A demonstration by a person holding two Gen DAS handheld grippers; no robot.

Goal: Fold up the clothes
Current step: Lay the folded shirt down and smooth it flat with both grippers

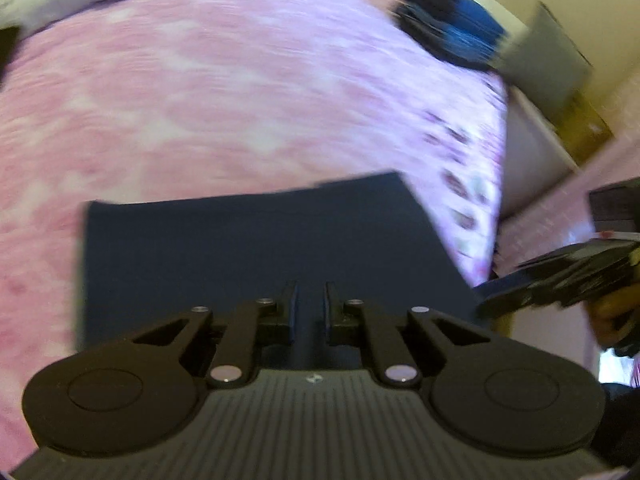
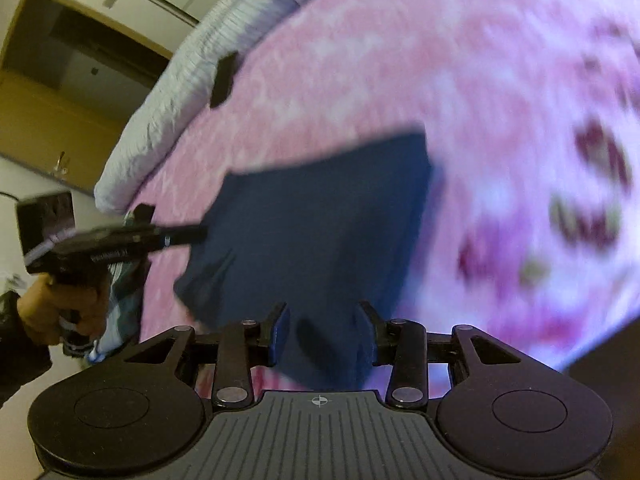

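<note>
- Navy cloth [image 1: 256,256] is lying on the pink bedspread [image 1: 200,100], near the bed's right edge, partly lifted at my end.
- In the left view its far edge is showing straight, with two clean corners.
- My left claw [image 1: 311,304] is sitting nearly closed, only a slim gap between the pads, dark cloth filling that gap. Can't tell if it's actually pinching; the view is blurred.
- From the right camera, the left claw's tip [image 2: 188,234] is touching the cloth's left edge.
- My right claw [image 2: 324,332] is standing about half open, and a hanging fold of the cloth [image 2: 320,240] is running between the pads. The pads aren't pressing it as far as I can see.
- My hand [image 2: 60,308] is gripping the left handle.
- White pillow [image 2: 176,96] is lying along the bed's far side, a small dark item [image 2: 223,78] beside it.
- Dark and blue clothes pile [image 1: 448,20] is sitting at the bed's far right corner.
</note>
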